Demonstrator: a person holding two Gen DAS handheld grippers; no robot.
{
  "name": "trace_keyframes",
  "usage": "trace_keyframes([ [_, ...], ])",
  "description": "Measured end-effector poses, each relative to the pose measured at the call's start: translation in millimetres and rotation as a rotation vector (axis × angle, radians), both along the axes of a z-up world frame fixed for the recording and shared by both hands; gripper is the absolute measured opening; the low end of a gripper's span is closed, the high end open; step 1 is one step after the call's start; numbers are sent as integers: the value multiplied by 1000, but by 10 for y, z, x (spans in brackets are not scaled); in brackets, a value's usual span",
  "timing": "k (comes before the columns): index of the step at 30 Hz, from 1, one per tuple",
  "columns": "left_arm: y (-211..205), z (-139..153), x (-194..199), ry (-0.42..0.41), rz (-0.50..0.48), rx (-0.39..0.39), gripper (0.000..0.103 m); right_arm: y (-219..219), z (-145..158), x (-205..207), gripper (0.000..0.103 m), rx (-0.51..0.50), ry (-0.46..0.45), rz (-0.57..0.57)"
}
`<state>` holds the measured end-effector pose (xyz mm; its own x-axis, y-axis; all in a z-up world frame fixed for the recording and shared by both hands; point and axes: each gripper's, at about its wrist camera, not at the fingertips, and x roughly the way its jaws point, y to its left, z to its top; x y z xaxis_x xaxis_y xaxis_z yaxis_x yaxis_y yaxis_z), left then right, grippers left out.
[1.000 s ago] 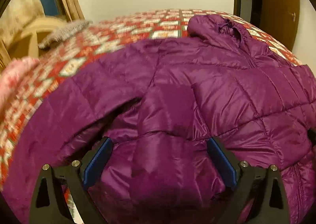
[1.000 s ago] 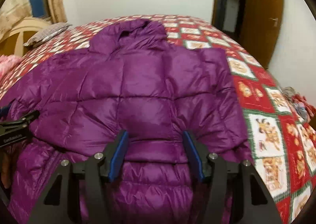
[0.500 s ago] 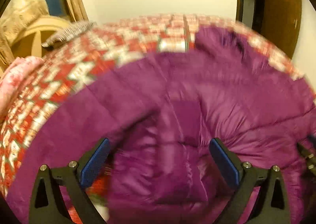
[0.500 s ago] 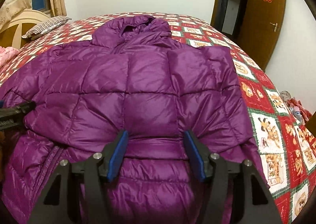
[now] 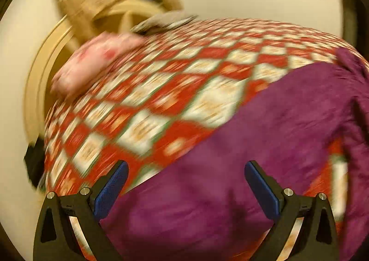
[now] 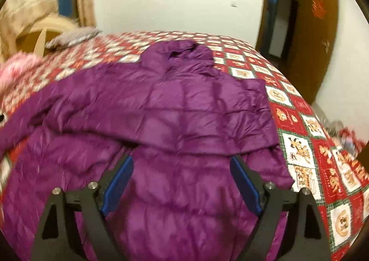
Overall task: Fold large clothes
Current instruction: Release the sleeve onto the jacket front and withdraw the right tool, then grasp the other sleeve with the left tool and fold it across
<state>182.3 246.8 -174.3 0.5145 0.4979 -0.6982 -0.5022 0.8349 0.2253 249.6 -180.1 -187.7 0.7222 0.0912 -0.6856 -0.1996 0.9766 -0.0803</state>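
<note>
A large purple quilted puffer jacket (image 6: 184, 118) lies spread on the bed, hood at the far end, its right sleeve folded across the chest. Its left sleeve (image 6: 34, 109) stretches out to the left. My right gripper (image 6: 182, 166) is open and empty, hovering over the jacket's lower body. My left gripper (image 5: 184, 171) is open and empty, over the jacket's left sleeve (image 5: 253, 157) near the bed's left side. The left wrist view is blurred by motion.
The red and white patterned bedspread (image 6: 306, 136) covers the bed. A pink fluffy item (image 5: 96, 58) and a grey pillow (image 6: 71, 36) lie at the far left by the wooden headboard (image 5: 39, 90). A brown door (image 6: 316, 37) stands at the right.
My left gripper has swung left, off the jacket's body toward the outstretched left sleeve and the bed's left side. My right gripper has pulled back slightly and opened wider.
</note>
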Motion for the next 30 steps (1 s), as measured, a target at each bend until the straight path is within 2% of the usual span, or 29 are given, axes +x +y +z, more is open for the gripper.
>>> trace_keyframes([
  [5, 379, -194, -440, 22, 102, -76, 101, 122, -67, -124, 88, -40, -11, 45],
  [9, 406, -357, -439, 42, 105, -166, 101, 202, -41, -163, 88, -51, -24, 67],
  [11, 354, -384, -407, 26, 73, -203, 101, 225, -28, -180, 88, -57, -29, 75],
  [13, 306, -382, -380, 8, 49, -218, 87, 236, -14, -201, 88, -64, -34, 76],
  [15, 255, -338, -341, -2, 12, -205, 42, 231, -4, -222, 88, -63, -36, 71],
  [18, 246, -253, -307, -21, -17, -240, 24, 190, 1, -230, 88, -51, -37, 56],
  [23, 137, 24, -305, -85, -60, -201, 18, 119, -17, -178, 88, -61, -17, 2],
  [30, -135, 524, -239, -185, -153, -159, 17, -21, 12, -120, 88, -61, -7, -57],
])
